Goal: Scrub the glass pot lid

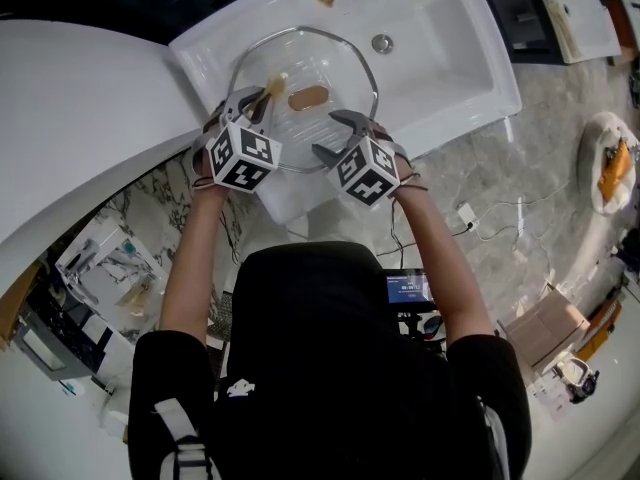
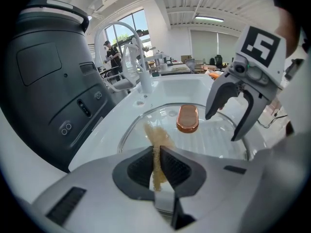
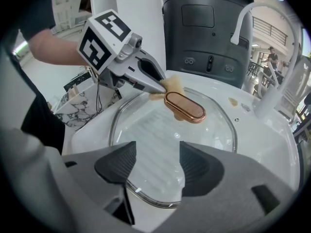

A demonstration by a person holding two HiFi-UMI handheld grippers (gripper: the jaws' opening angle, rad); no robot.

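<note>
With the glass lid [image 1: 335,68] lying flat in the sink [image 1: 450,48], the left tongs [image 2: 156,161], clamped on the tan scrub pad [image 2: 158,137], should rub firm circles while the spread-apart right tongs [image 3: 155,166] steady its near rim.

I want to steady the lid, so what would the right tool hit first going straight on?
Likely the clear glass pot lid, its near part just ahead of the open right tool, before the copper oval handle; depth unclear.
</note>
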